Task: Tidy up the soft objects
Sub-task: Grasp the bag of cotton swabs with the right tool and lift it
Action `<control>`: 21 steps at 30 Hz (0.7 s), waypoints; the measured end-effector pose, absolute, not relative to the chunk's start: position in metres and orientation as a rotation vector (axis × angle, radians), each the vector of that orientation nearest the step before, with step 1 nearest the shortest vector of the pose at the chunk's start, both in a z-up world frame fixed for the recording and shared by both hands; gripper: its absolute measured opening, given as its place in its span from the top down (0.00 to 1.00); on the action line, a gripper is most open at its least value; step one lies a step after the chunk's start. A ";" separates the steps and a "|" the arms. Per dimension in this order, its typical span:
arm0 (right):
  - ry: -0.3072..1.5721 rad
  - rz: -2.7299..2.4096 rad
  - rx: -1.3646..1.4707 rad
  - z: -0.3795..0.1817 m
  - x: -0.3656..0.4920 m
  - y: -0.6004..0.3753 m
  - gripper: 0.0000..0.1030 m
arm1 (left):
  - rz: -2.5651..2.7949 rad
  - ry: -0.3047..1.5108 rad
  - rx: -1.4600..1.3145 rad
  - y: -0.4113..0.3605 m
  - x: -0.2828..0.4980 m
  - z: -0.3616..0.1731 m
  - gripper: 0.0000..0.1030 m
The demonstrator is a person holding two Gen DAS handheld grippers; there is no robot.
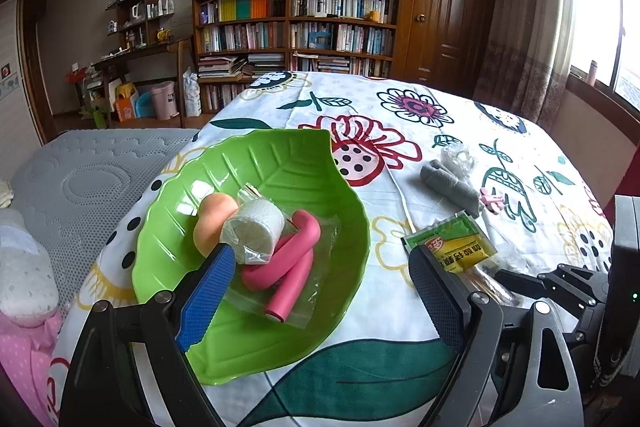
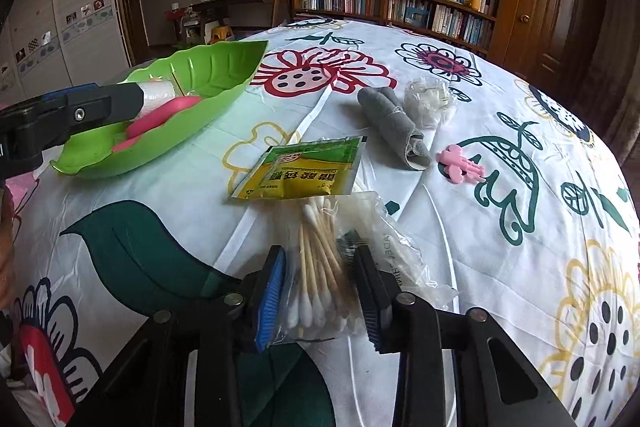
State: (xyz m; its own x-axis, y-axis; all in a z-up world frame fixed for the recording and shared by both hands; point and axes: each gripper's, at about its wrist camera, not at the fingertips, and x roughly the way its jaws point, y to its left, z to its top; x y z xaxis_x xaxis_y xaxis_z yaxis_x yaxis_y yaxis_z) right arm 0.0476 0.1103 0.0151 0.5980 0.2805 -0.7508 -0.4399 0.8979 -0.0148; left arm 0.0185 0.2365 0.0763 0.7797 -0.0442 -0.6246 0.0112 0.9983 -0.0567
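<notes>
Your right gripper [image 2: 320,291] clamps the bag of cotton swabs [image 2: 320,267] between its fingers. Your left gripper [image 1: 320,287] hangs open over the green tray [image 1: 256,163], beside the bandage roll [image 1: 254,229].

Two handheld grippers, black frames with blue-padded fingers.

The left gripper [image 1: 324,291] has black angular linkage arms joined by round silver screws; the finger at 8 o'clock carries a bright blue textured pad, and the one at 4 o'clock shows a dark, finely gridded pad face. The right gripper [image 2: 320,295] has the same black linkage, with silver screws at each pivot, a ribbed blue pad at 7 o'clock and a dark ribbed pad at 5 o'clock. In the left wrist view, at 3 o'clock, a small green light glows on a black housing.
</notes>
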 end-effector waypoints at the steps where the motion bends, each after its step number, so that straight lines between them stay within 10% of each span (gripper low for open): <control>1: 0.828 0.410 -0.207 0.016 0.047 0.109 0.76 | -0.033 0.677 -0.046 0.235 0.018 0.076 0.13; 21: 0.827 0.279 0.053 0.020 0.032 0.033 0.81 | -0.159 0.749 0.121 0.167 0.028 0.054 0.13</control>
